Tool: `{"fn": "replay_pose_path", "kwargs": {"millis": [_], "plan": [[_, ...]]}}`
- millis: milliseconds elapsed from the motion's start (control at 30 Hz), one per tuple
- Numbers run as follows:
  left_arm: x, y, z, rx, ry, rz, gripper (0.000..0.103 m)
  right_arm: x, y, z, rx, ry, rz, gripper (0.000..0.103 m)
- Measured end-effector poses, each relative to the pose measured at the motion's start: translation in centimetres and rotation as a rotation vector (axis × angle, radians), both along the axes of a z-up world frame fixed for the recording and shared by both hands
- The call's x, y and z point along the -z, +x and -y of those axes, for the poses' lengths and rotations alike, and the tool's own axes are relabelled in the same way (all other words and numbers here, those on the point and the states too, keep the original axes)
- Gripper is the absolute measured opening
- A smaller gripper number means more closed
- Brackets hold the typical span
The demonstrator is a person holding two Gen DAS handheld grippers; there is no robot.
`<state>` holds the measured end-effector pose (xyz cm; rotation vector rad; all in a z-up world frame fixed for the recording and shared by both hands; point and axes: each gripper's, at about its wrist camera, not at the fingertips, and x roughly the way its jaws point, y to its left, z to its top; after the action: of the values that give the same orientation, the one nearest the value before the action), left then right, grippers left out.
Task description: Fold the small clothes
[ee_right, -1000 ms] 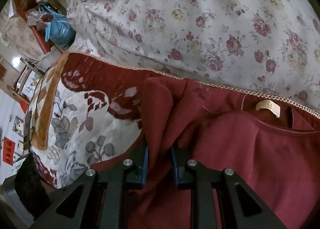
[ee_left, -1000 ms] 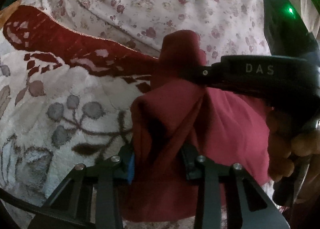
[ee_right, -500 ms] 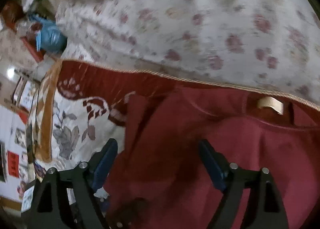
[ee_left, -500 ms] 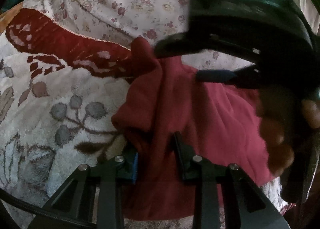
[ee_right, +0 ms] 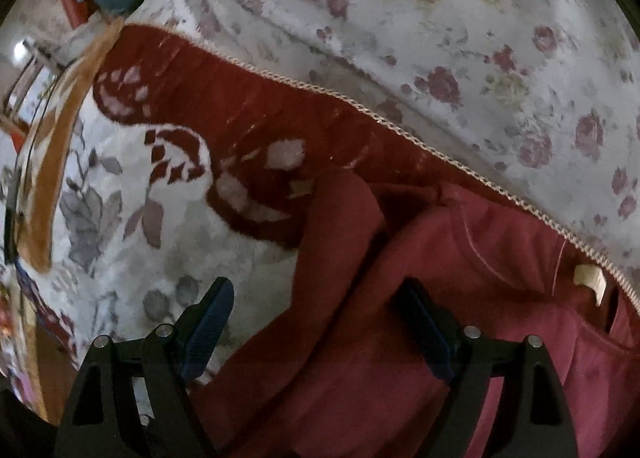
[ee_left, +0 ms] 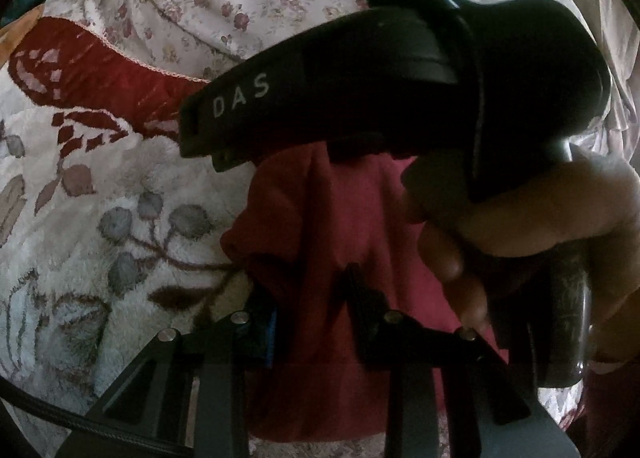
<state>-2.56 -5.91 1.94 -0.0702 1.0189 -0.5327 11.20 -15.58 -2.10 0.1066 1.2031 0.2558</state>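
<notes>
One maroon garment [ee_right: 420, 338], gripped on one side only.
It lies on a floral blanket [ee_right: 132, 258], its collar near the flowered sheet [ee_right: 440, 37]. The left gripper [ee_left: 312, 314] pinches a bunched fold; the right gripper [ee_right: 320, 322] hangs spread above the sleeve.

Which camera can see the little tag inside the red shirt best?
The right wrist camera. The pale tag shows there inside the neck of the red shirt, beside the flowered sheet. The left wrist camera shows only bunched red cloth pinched in the left gripper, with no tag in sight; the right gripper's body blocks much of that view.
</notes>
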Motion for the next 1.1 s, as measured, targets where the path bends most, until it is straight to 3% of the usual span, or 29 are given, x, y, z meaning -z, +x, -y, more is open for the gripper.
{"fn": "replay_pose_path", "kwargs": {"millis": [67, 133, 267, 367, 433, 600, 800, 967, 1033, 1100], "plan": [[0.1, 0.0, 0.1, 0.001, 0.005, 0.001, 0.028, 0.0, -0.1, 0.1, -0.001, 0.002, 0.004, 0.087], [0.1, 0.1, 0.0, -0.001, -0.001, -0.005, 0.028, 0.0, -0.2, 0.5, 0.009, -0.015, 0.015, 0.078], [-0.1, 0.5, 0.0, -0.002, 0.002, -0.008, 0.03, -0.3, -0.6, 1.7, 0.028, -0.039, 0.043, 0.043], [-0.1, 0.5, 0.0, -0.002, 0.011, -0.004, 0.031, -0.6, -1.2, 3.0, 0.047, 0.017, 0.059, 0.033], [0.0, 0.6, 0.0, -0.006, 0.012, -0.006, 0.035, -0.7, -1.5, 3.4, 0.051, 0.035, 0.07, 0.031], [0.2, 0.7, -0.1, -0.043, 0.065, 0.02, 0.064, -0.9, -2.1, 3.8, 0.062, 0.06, 0.088, 0.028], [0.5, 0.8, -0.1, -0.053, 0.078, 0.028, 0.068, -0.8, -2.5, 4.2, 0.07, 0.092, 0.092, 0.028], [0.7, 0.9, -0.1, -0.05, 0.078, 0.031, 0.065, -0.7, -2.5, 4.7, 0.086, 0.127, 0.091, 0.028], [0.5, 0.7, -0.2, -0.035, 0.052, 0.021, 0.053, -0.7, -2.6, 4.8, 0.091, 0.136, 0.097, 0.028], [0.3, 0.6, -0.1, -0.009, 0.021, 0.009, 0.031, -0.8, -2.8, 4.8, 0.089, 0.132, 0.106, 0.028]]}}
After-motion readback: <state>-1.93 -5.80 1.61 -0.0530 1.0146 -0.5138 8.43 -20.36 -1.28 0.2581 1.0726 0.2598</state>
